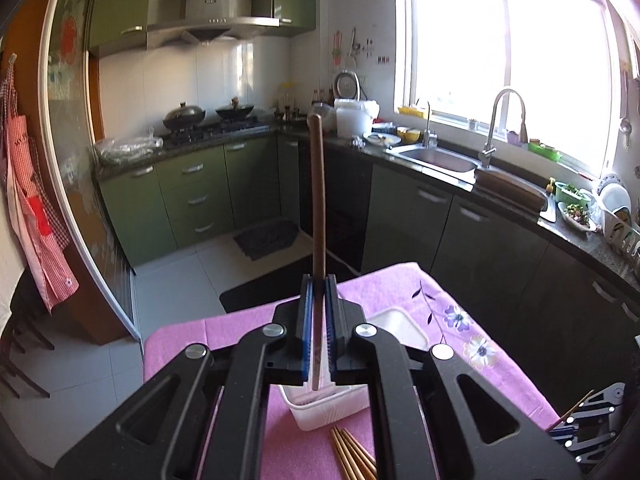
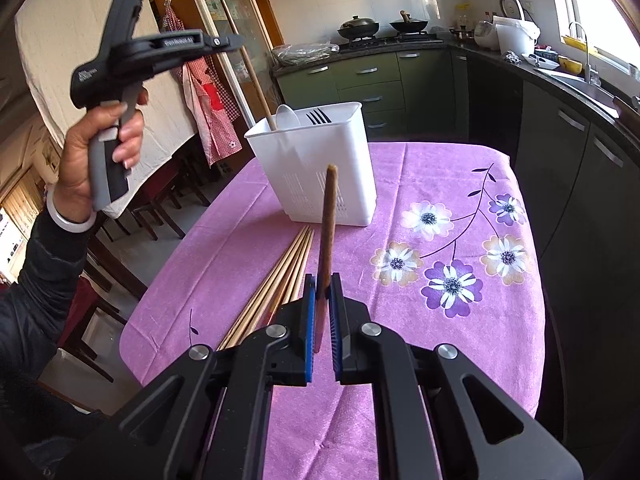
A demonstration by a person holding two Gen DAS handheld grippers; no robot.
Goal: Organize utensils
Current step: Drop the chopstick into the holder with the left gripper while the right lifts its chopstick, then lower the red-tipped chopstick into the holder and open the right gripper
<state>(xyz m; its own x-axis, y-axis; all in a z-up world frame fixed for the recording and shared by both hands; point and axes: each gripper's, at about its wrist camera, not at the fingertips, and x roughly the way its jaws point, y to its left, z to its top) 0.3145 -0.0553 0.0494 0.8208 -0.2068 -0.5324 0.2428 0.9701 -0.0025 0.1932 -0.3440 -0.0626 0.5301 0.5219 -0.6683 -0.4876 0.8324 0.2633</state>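
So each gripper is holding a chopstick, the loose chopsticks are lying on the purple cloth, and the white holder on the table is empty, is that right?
Not quite: the white holder is not empty. The right wrist view shows a white spoon, a black fork and a chopstick standing in it. The rest holds: the left gripper and right gripper each clamp a chopstick, and the loose chopsticks lie on the purple cloth.

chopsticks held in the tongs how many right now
2. The left chopstick is clamped in the left tongs, its end in the white holder; the right chopstick is clamped in the right tongs above the purple cloth, where loose chopsticks lie unheld.
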